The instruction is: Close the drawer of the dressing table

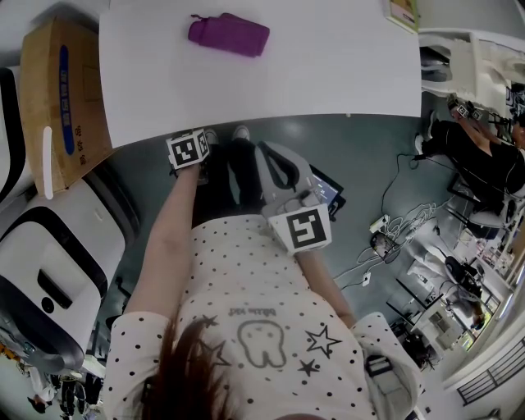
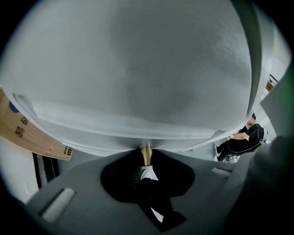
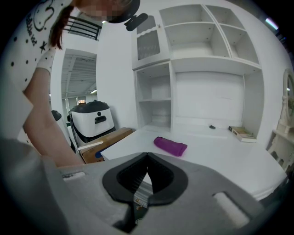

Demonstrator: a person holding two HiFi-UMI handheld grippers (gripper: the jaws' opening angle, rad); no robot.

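Light: bright, even, from overhead; shadows soft. The white tabletop (image 1: 328, 66) beyond both tongs is near blown out. Ahead of the left gripper (image 2: 146, 161), a white panel (image 2: 138, 69) fills the frame, blurred, grey-shaded along its lower edge. The brass knob (image 2: 146, 151) at the tips is sharper. Beyond the right gripper (image 3: 147, 157), focus is crisp. All views show fisheye bending; gripper views have black corners.

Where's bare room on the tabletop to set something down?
Bare: the wide tabletop stretch between purple pouch and book, down to the front edge. Crowded: front-left edge, where the left hand-held gripper clamps the brass knob.
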